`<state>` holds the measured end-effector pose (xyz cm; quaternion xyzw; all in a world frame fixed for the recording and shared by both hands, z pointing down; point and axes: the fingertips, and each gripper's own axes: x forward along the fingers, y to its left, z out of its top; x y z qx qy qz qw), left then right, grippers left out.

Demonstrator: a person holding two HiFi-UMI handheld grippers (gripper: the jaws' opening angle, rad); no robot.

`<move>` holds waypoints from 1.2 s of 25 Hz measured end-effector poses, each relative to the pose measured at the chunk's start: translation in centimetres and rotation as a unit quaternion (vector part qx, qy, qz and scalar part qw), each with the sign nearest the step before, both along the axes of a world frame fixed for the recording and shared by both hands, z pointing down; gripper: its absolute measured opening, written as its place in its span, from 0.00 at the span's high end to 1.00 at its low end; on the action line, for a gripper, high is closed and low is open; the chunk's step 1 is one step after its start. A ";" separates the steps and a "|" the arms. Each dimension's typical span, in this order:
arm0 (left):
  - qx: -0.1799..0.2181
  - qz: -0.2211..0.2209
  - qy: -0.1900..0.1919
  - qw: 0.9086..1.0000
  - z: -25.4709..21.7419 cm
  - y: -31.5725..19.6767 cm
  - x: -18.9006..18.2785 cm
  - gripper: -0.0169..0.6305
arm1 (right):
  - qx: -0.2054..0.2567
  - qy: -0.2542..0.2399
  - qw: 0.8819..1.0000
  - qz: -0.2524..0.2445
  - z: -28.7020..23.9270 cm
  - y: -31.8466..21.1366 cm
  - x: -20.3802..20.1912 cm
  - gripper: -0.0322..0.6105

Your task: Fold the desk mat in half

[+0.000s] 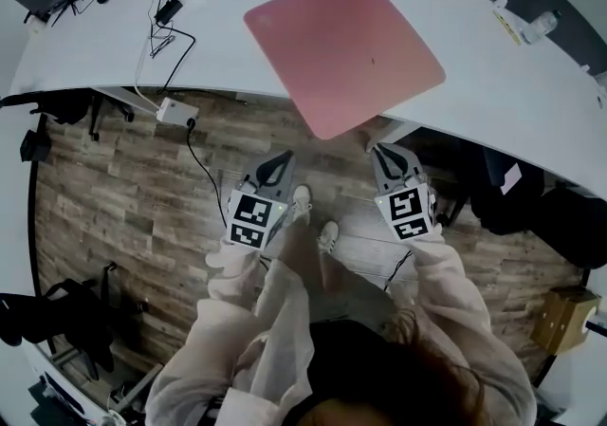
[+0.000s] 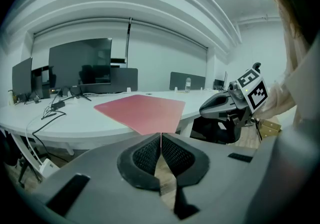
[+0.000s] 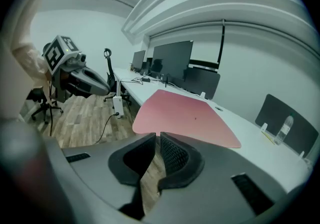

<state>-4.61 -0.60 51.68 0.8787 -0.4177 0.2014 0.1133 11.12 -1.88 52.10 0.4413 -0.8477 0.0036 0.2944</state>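
Desk mat (image 1: 346,49) is lying flat and unfolded on the white tabletop (image 1: 493,101), with its near corner overhanging the edge. I'm holding both tongs short of the mat, over the wood floor (image 1: 142,187), not touching it. Left tongs (image 1: 282,158) are sitting left of that corner, clenched on nothing. Right tongs (image 1: 381,149) are sitting right of it, parted a crack, empty.

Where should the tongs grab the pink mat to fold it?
Grab the pink mat by its corner that hangs past the desk's near edge, coming from the person's side. That corner sticks out over the floor, so one jaw can slide under it and one over. The rest lies flat on the desk, probably with no gap underneath.
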 end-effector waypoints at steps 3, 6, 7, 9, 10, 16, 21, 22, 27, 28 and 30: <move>-0.013 0.004 0.000 1.000 1.7 -1.5 0.3 0.93 | 0.021 0.054 0.998 -0.039 1.5 -1.6 -0.7 0.85; -0.022 0.007 0.003 1.000 3.2 -2.7 0.4 0.93 | 0.051 0.129 0.986 -0.092 3.2 -3.2 -1.6 0.73; -0.024 0.008 0.004 1.000 3.6 -3.1 0.4 0.93 | 0.060 0.156 0.980 -0.108 3.9 -3.7 -1.9 0.67; -0.024 0.010 0.008 1.000 4.5 -4.0 0.4 0.93 | 0.080 0.204 0.966 -0.134 5.2 -4.9 -2.3 0.59; -0.023 0.011 0.008 1.000 4.9 -4.4 0.4 0.93 | 0.088 0.224 0.960 -0.144 5.8 -5.4 -2.4 0.57; -0.028 0.009 0.014 0.999 7.4 -6.1 -0.2 0.93 | 0.126 0.303 0.927 -0.181 8.3 -7.5 -3.2 0.52; -0.045 0.004 0.019 0.999 8.7 -6.7 -0.9 0.93 | 0.159 0.326 0.911 -0.195 8.2 -8.6 -4.5 0.60; -0.047 0.005 0.020 0.999 8.7 -6.7 -1.1 0.93 | 0.155 0.322 0.912 -0.199 8.1 -8.5 -4.7 0.61; -0.046 0.022 0.019 0.999 8.0 -7.8 -1.3 0.93 | 0.153 0.288 0.923 -0.204 6.3 -7.9 -5.2 0.84; -0.046 0.025 0.018 0.998 7.8 -8.1 -1.3 0.93 | 0.150 0.279 0.927 -0.199 5.8 -8.0 -5.3 0.86; -0.044 0.031 0.017 0.998 7.4 -8.6 -1.3 0.93 | 0.140 0.262 0.936 -0.190 4.9 -8.4 -5.4 0.88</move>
